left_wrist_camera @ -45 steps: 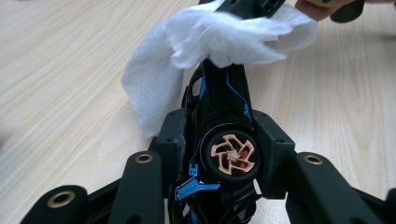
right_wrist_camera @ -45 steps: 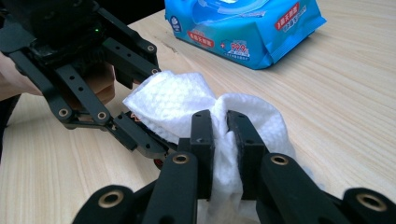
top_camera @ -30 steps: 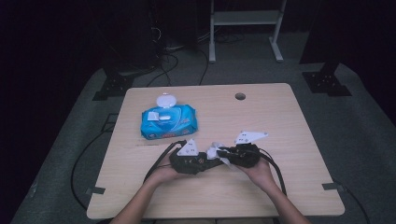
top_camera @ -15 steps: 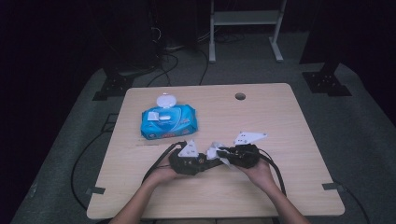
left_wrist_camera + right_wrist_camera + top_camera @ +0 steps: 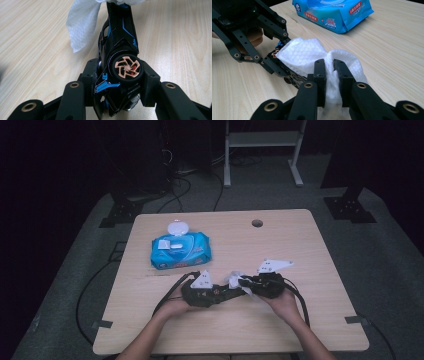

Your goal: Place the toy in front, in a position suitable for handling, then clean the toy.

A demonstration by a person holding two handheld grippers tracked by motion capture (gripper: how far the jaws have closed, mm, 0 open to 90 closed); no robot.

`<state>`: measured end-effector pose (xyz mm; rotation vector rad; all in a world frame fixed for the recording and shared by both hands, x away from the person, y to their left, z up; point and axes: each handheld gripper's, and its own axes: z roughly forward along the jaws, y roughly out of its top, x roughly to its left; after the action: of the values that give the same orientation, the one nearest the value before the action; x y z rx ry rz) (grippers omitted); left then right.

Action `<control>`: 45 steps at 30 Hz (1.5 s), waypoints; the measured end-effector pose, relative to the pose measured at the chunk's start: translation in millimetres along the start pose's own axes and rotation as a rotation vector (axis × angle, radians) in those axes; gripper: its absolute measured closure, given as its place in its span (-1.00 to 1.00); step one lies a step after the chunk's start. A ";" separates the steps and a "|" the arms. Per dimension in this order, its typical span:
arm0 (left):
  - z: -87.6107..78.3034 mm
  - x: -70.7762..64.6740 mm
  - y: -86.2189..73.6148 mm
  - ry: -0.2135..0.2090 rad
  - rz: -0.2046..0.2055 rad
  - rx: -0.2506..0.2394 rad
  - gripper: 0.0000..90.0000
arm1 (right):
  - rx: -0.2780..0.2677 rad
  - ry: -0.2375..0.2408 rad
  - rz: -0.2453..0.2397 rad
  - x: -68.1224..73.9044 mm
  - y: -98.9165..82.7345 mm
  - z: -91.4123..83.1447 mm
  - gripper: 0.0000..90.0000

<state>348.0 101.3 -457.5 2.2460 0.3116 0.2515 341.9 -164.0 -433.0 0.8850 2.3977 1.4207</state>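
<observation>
Table (image 5: pixel 310 270) of pale wood is topped by a blue wipes pack (image 5: pixel 180 251), flap raised. Nearer the person, a black toy car (image 5: pixel 120 50) is clamped in the left gripper (image 5: pixel 117 85), while a white wipe (image 5: pixel 312 55), pinched by the right gripper (image 5: pixel 329 72), is laid against the car.

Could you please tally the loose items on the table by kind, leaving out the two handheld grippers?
Toy car, black with blue trim: 1
White wipe: 1
Blue pack of wet wipes: 1
Total: 3
</observation>
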 end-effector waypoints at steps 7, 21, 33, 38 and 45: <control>1.2 -0.2 0.4 0.001 0.003 0.005 0.27 | 0.000 0.002 -0.002 0.4 -0.5 -0.2 0.78; 2.4 -0.2 -0.3 -0.001 0.004 0.007 0.26 | 0.017 0.019 -0.058 19.5 6.0 8.6 0.78; 2.4 0.6 -0.3 -0.004 -0.005 0.006 0.27 | 0.022 -0.032 -0.069 7.7 0.2 -3.2 0.78; 3.6 0.9 -0.2 -0.009 -0.013 0.003 0.27 | 0.004 -0.059 -0.019 -7.8 -7.9 -15.3 0.78; 4.2 0.9 1.4 -0.011 -0.019 0.004 0.25 | 0.003 -0.071 -0.046 0.6 -5.5 -11.5 0.78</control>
<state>350.3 97.6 -459.0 2.2470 0.3280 0.2287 333.9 -173.9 -431.8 0.8606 2.3531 1.3464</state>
